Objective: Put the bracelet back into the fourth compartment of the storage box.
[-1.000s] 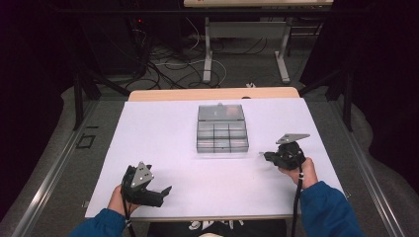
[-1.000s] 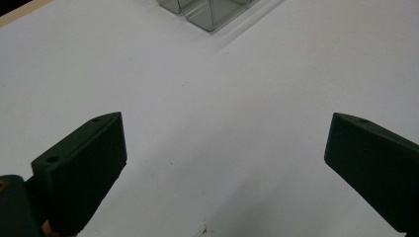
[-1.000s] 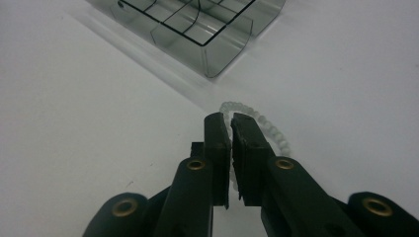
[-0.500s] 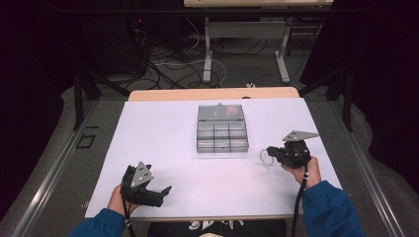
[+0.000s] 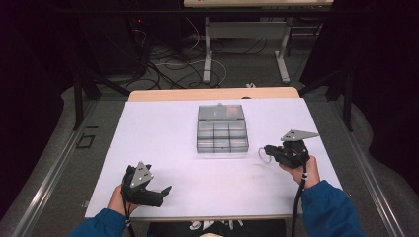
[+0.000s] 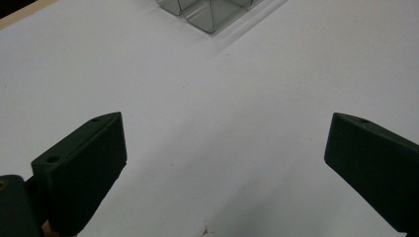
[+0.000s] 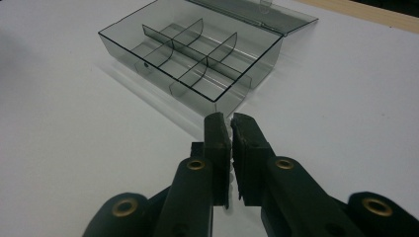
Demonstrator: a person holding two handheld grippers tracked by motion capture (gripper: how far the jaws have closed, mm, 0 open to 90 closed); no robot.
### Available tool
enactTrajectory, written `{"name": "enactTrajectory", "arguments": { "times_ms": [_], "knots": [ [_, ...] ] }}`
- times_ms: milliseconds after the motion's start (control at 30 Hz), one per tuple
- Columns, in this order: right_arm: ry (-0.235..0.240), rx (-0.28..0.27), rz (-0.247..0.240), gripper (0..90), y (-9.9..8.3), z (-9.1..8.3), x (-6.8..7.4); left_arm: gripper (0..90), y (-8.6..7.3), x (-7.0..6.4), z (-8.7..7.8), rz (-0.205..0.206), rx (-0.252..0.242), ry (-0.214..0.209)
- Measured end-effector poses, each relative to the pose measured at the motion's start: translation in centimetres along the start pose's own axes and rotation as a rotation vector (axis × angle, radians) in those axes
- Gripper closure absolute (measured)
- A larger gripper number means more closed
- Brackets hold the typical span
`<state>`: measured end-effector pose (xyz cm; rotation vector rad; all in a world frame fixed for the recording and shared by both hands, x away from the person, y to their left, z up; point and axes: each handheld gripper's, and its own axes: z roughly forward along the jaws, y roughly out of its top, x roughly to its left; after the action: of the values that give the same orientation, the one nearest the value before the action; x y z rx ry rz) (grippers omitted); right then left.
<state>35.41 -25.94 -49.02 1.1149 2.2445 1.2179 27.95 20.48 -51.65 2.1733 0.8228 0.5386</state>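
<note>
Step in hand (judged): start of loading the compartment box (image 5: 222, 134). It sits at centre frame of the high view on the white counter (image 5: 163, 128), lid thrown open at the far side, tray side toward the person.

Right gripper (image 5: 269, 150): just right of the box's near right corner, apart from it, jaws brought together with a hairline gap. A pale loop (image 5: 265, 154) shows at its tip. Cannot tell whether it is pinched or merely lying on the counter there.

Left gripper (image 5: 160, 193): lower left of frame, well apart from the box, jaws spread wide over bare counter, holding nothing.

Next move (judged): if the loop is held, carry it left and up over a near compartment, then release. The dividers are narrow, so aim matters.

View differences:
- The right gripper view (image 7: 230, 121) resolves the box (image 7: 192, 54): curved dividers, compartments seemingly empty.
- The loop is picked out in the high view.
- The left gripper view (image 6: 225, 121) catches a box corner (image 6: 207, 12) at top centre.
</note>
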Motion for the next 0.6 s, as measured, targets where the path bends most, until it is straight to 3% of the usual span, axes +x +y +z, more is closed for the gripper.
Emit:
{"name": "enactTrajectory", "arguments": {
  "times_ms": [600],
  "knots": [
    [0.025, -0.042, -0.036, 85.6, 1.7, 0.4, 1.4, 2.6, -0.1, 0.1, 0.0, -0.004, 0.003, 0.002]
  ]
}}
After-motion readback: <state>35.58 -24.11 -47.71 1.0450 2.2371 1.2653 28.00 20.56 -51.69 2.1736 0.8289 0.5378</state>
